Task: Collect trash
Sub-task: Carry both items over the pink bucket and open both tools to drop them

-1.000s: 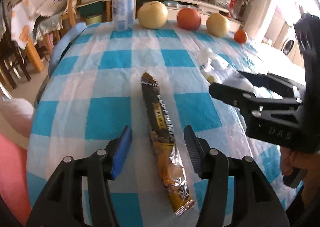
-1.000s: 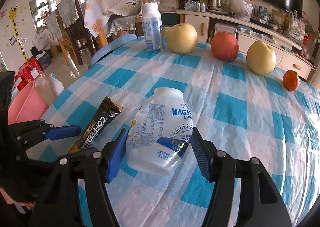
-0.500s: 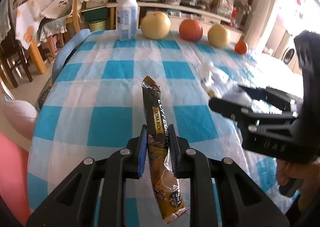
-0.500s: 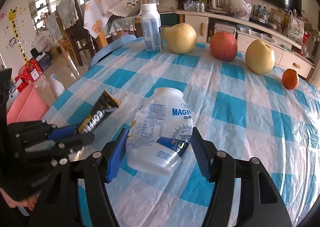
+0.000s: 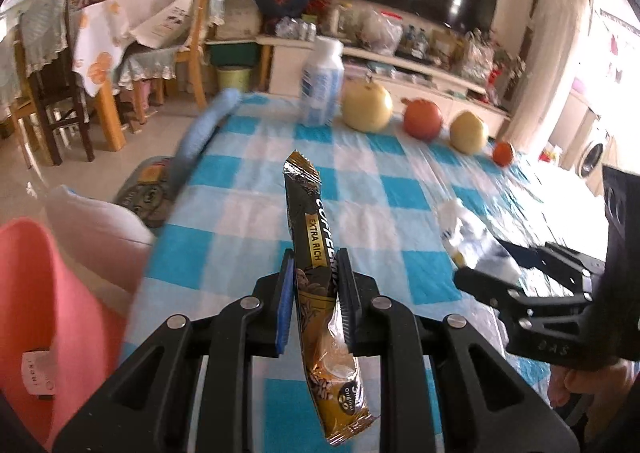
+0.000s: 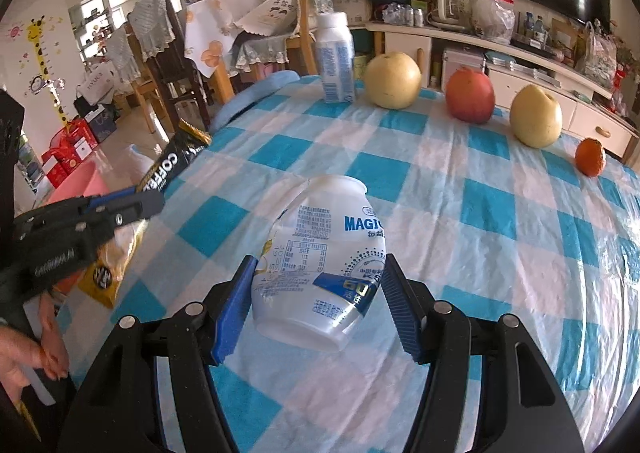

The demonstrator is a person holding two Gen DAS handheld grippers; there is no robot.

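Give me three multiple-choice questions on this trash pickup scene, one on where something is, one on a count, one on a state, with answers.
1. Where does the upright white bottle stand?
A. At the far edge of the table, beside the fruit
B. On the floor
C. In the pink bin

2. How many round fruits sit in the row on the table?
A. Two
B. Four
C. Six

3. What is the left gripper doing?
A. Open and empty
B. Shut on the coffee packet
C. Shut on an apple

Answers: 1 A, it stands next to the yellow pear. 2 B, two pears, an apple, an orange. 3 B, its pads pinch the packet.
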